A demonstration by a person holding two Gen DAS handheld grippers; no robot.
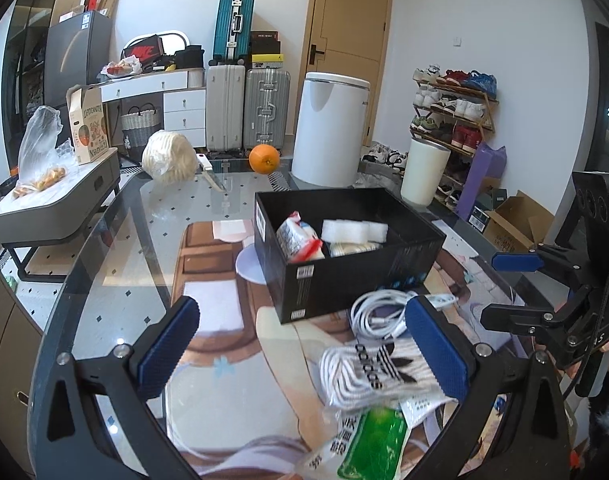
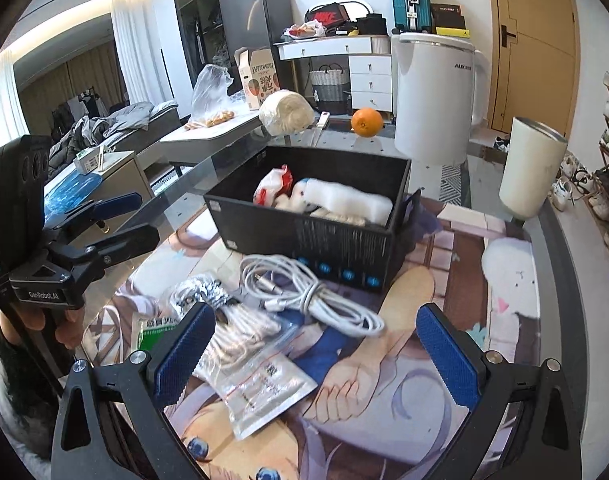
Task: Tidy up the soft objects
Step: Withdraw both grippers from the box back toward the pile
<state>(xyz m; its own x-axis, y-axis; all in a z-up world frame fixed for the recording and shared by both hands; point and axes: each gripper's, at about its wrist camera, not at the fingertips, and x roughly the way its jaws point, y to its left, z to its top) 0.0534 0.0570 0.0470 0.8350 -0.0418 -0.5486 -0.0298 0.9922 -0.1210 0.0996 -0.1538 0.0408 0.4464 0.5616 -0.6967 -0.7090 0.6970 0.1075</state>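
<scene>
Both wrist views. We held the left gripper [image 1: 300, 356] with its blue-padded fingers spread wide and empty above the printed illustrated desk mat [image 1: 224, 320]; the right gripper [image 2: 316, 354] likewise stood wide apart, gripping nothing. The open black cardboard box [image 1: 304, 280] already contained a red-and-white plastic packet [image 1: 298, 240] and white foam pieces [image 1: 352, 230]. Still outside, just in front of it, lay the black-and-white striped socks [image 1: 378, 372], the coiled white cable [image 2: 304, 288], a green-and-white sachet [image 1: 374, 440] and a clear zip pouch [image 2: 260, 384]. We judged the next step to be picking up one of these: descend over the bundle's middle, keep the fingers clear of the cable loops, and close only once both pads flanked the item. Legible writing: "adidas" on the socks, "AUX" on the white cylindrical appliance [image 2: 436, 96], "GenRobot.AI" on the left gripper's body as seen from the right wrist; the sachet's characters were too blurred to read.
</scene>
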